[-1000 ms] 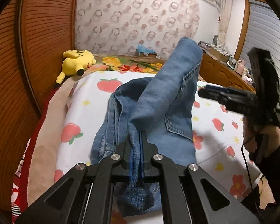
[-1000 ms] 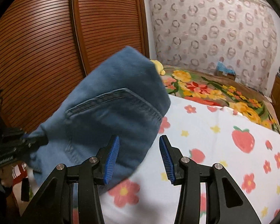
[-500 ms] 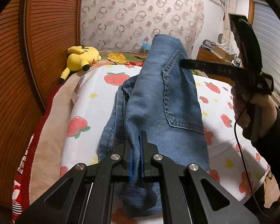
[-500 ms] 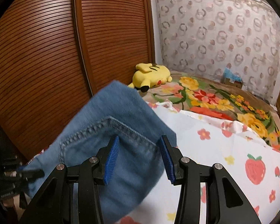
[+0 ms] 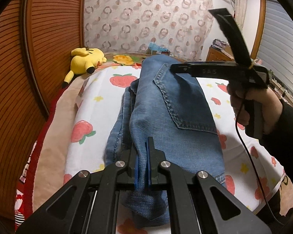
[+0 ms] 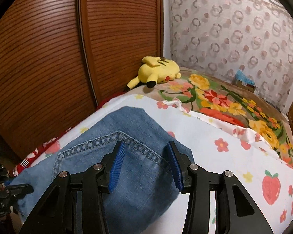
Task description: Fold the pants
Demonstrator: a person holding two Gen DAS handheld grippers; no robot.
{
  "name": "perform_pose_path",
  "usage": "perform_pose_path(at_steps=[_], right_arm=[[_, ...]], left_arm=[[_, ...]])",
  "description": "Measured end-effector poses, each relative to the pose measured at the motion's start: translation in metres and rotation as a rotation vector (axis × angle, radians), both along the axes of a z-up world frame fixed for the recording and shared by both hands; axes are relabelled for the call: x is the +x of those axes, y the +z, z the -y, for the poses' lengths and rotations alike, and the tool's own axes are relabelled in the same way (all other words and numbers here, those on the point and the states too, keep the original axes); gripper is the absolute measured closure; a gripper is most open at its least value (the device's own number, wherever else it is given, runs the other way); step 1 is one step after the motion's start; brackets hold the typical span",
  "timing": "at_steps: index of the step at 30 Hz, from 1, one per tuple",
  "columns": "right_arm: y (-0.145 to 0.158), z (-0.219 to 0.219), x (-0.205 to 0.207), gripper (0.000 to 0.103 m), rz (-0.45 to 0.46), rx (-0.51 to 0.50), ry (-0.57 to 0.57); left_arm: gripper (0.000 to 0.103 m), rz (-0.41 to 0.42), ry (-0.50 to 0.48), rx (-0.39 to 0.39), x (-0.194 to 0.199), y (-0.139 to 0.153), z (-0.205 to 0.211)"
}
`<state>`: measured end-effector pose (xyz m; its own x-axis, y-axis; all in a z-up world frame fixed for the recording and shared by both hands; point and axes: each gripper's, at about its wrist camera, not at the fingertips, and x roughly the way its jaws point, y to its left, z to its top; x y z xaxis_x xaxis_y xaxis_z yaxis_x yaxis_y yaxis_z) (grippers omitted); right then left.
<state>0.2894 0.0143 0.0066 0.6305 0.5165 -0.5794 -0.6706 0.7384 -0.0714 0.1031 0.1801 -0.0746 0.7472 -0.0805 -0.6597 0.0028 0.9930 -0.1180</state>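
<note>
The blue jeans [image 5: 171,117] lie folded over on the strawberry-print sheet [image 5: 91,105], back pocket up. My left gripper [image 5: 142,163] is shut on the jeans' near edge. My right gripper [image 6: 145,163] is open, its blue pads [image 6: 117,163] spread over the pocket seam of the jeans [image 6: 99,156] with denim lying between them. In the left wrist view the right gripper [image 5: 175,69] hovers over the far end of the jeans, held in a hand.
A yellow plush toy [image 5: 86,60] lies at the bed's far left corner, also in the right wrist view [image 6: 158,72]. A brown slatted wardrobe [image 6: 48,58] runs along the left side. A floral blanket [image 6: 224,101] covers the far bed. A cable hangs from the right gripper.
The lifted end of the jeans has come down flat onto the lower layer. My right gripper has dropped lower over the pocket and stays open. My left gripper keeps its hold.
</note>
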Motion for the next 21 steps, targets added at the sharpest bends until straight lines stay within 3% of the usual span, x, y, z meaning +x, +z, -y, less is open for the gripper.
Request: perform_pose_path(at_steps=[7, 11, 14, 16, 19, 21], right_arm=[[-0.016, -0.023, 0.021, 0.057, -0.039, -0.108, 0.021], [-0.010, -0.024, 0.019, 0.057, -0.023, -0.112, 0.015], [-0.001, -0.015, 0.019, 0.057, -0.040, -0.075, -0.001], [0.007, -0.006, 0.015, 0.057, -0.044, -0.038, -0.007], [0.015, 0.008, 0.002, 0.056, -0.039, -0.008, 0.006], [0.015, 0.017, -0.006, 0.054, -0.045, 0.004, 0.027]], left_arm=[[0.095, -0.020, 0.006, -0.012, 0.004, -0.009, -0.006], [0.092, -0.018, 0.011, -0.024, 0.002, -0.003, -0.007], [0.081, -0.003, 0.016, -0.015, -0.003, 0.006, -0.007], [0.054, 0.011, 0.017, -0.008, -0.004, 0.010, -0.007], [0.032, 0.024, 0.024, -0.014, -0.005, 0.015, -0.010], [0.030, 0.029, 0.028, -0.017, -0.004, 0.016, -0.011]])
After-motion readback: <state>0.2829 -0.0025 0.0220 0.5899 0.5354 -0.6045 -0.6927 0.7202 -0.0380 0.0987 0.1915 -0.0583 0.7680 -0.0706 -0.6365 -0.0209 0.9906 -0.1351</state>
